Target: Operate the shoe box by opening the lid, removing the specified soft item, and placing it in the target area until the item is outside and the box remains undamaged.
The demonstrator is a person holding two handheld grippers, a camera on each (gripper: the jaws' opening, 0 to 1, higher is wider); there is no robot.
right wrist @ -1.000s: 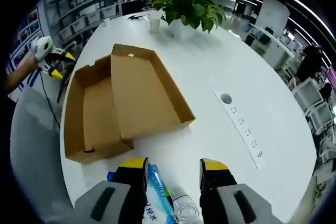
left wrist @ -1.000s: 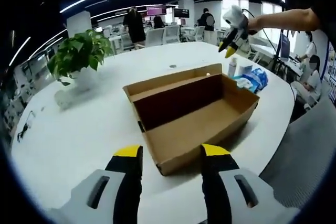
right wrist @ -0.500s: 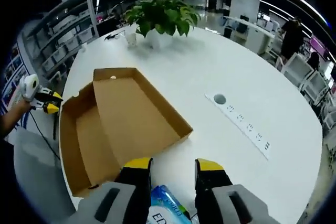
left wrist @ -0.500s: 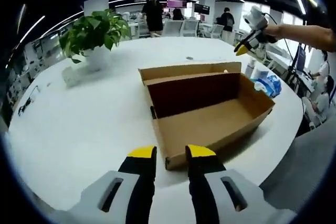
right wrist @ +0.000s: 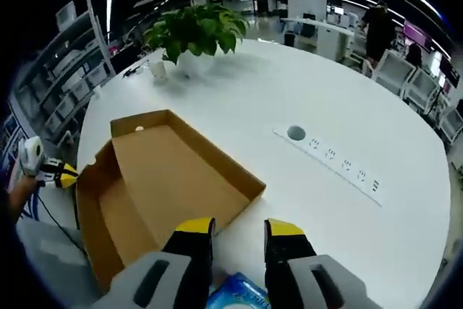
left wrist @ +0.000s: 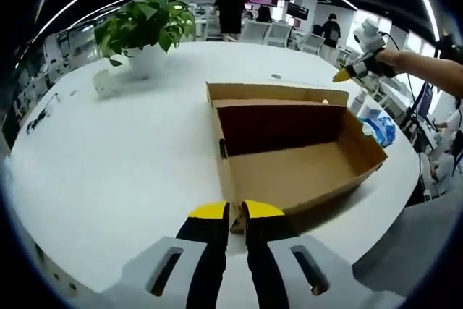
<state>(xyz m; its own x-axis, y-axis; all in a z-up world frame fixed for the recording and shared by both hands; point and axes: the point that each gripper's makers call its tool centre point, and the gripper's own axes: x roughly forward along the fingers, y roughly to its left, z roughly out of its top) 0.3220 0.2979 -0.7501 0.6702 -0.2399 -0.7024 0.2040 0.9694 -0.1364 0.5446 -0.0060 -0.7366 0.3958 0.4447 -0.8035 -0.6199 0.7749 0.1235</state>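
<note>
The brown shoe box [left wrist: 296, 168] lies open on the white table, its lid [left wrist: 268, 93] folded back on the far side and nothing visible inside. My left gripper [left wrist: 236, 211] hovers at the box's near corner, its jaws drawn together to a thin slit. In the right gripper view the lid [right wrist: 181, 179] lies open like a tray beside the base [right wrist: 101, 211]. My right gripper [right wrist: 239, 228] is open above the blue soft pack [right wrist: 242, 298], which lies outside the box. The same pack [left wrist: 377, 124] sits past the box's right end, under the right gripper [left wrist: 346, 74].
A potted plant [left wrist: 148, 23] [right wrist: 195, 30] and a small cup [left wrist: 101, 83] stand at the far side of the table [left wrist: 108, 157]. A socket strip [right wrist: 329, 164] and cable hole [right wrist: 295, 133] are set in the tabletop. A bottle [left wrist: 359, 99] stands by the pack. People stand in the background.
My left gripper's jaws have closed from wide apart to nearly touching. The right gripper's jaws have narrowed a little. Both views have shifted with the hands; the box has stayed put.
</note>
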